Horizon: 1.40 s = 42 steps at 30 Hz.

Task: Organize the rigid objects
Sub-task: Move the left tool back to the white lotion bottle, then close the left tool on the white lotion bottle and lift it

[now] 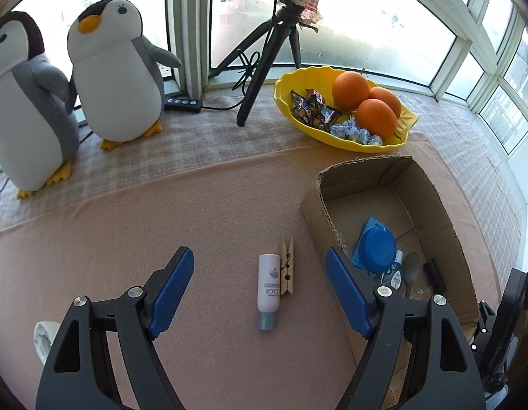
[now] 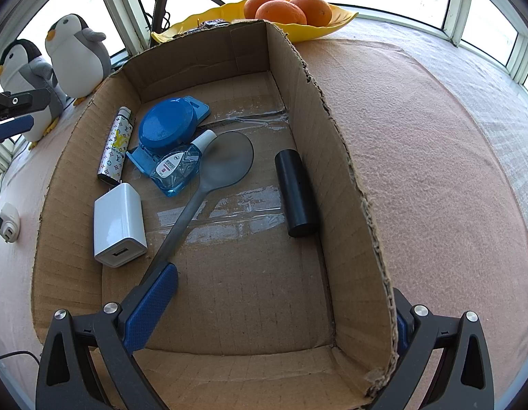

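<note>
Pink cloth [image 1: 161,212], bottle [image 1: 269,287] lengthwise, cap nearest camera

On the pink tube [image 1: 269,282] ahead of my left gripper I can read the letters "OGI", upside down. My right camera shows an "LV" monogram pattern on the lighter [image 2: 115,145]; the dropper bottle [image 2: 176,167] label is illegible.

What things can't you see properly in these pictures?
- Right gripper, right wrist view: the brown cardboard box wall hides one finger.
- White plug-like object, right wrist view: cut off by the left edge.
- Pale pink tube, left wrist view: label too small to read.
- Wooden clothespin, left wrist view: whether it is clipped onto the tube or just beside it.
</note>
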### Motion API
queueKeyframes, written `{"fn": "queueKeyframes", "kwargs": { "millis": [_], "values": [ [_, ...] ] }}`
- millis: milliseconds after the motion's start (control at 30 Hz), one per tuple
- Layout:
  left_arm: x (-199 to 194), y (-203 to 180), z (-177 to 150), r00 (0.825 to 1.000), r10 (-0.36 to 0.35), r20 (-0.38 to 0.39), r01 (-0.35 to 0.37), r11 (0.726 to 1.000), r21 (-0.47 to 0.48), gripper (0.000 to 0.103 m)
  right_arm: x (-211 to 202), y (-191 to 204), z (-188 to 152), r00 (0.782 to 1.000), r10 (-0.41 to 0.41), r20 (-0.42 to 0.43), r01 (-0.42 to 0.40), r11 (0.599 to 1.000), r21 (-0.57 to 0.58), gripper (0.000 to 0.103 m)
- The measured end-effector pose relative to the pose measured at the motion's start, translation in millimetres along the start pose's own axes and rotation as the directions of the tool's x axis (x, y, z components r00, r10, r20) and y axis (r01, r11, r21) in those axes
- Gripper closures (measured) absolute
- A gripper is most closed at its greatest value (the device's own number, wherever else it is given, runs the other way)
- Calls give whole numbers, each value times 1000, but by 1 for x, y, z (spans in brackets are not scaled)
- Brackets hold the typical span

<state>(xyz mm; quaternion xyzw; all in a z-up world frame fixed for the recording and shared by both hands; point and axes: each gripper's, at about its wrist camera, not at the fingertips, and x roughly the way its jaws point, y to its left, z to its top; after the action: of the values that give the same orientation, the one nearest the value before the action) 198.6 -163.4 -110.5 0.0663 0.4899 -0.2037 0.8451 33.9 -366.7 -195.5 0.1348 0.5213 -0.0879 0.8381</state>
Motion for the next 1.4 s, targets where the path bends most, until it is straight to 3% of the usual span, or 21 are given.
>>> {"fn": "queueKeyframes", "kwargs": {
  "millis": [433,533,767,833,1067,1133,1400],
  "values": [
    [38,6,-20,995,23,-93,-21,999,28,29,0,0,0,1000,0,-1,0,1000,1,1],
    [43,6,-22,994,17,-106,-13,999,33,39,0,0,0,1000,0,-1,0,1000,1,1],
    [50,4,-24,993,7,-116,-2,999,43,42,0,0,0,1000,0,-1,0,1000,0,1],
    [51,3,-24,993,0,-117,5,999,46,48,0,0,0,1000,0,-1,0,1000,0,1],
    [53,0,-21,993,4,-114,3,998,68,50,0,-1,0,1000,0,-1,0,1000,0,1],
    [54,-1,-21,994,9,-113,-1,997,77,57,0,-1,0,1000,0,-1,0,1000,0,1],
    [57,0,-24,993,23,-113,-13,996,90,69,0,-1,0,1000,0,-2,0,1000,0,1]
  ]
}}
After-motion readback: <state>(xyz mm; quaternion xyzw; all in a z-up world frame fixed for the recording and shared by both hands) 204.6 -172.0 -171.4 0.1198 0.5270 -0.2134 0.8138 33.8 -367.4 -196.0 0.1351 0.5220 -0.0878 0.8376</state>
